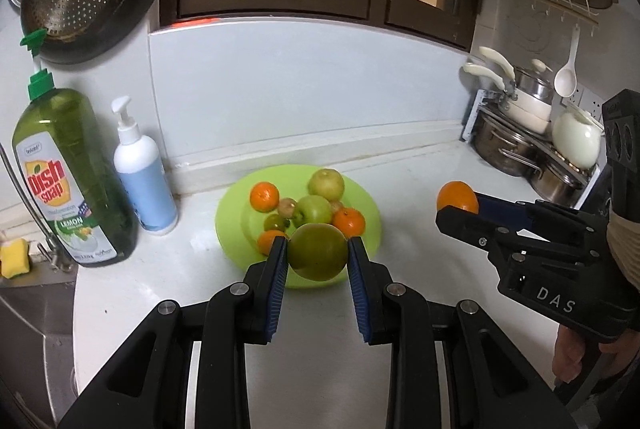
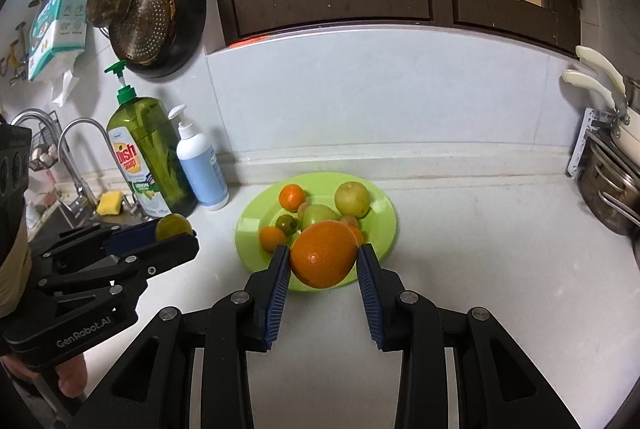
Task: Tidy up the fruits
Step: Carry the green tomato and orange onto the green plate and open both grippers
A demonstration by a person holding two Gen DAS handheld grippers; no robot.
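A lime-green plate [image 1: 362, 201] [image 2: 256, 219] sits on the white counter near the back wall and holds several small oranges and green fruits. My left gripper [image 1: 317, 253] is shut on a green fruit [image 1: 317, 256] and holds it above the plate's near rim. It also shows in the right wrist view [image 2: 176, 233], left of the plate. My right gripper [image 2: 323, 257] is shut on a large orange [image 2: 323, 254] above the plate's near rim. In the left wrist view the right gripper [image 1: 460, 207] and its orange [image 1: 457, 194] are to the right of the plate.
A green dish soap bottle [image 1: 72, 177] [image 2: 150, 153] and a white-blue pump bottle [image 1: 142, 169] [image 2: 202, 169] stand left of the plate, beside the sink and faucet [image 2: 76, 149]. Pots on a rack [image 1: 520, 133] stand at the right. Pans hang on the wall [image 2: 156, 17].
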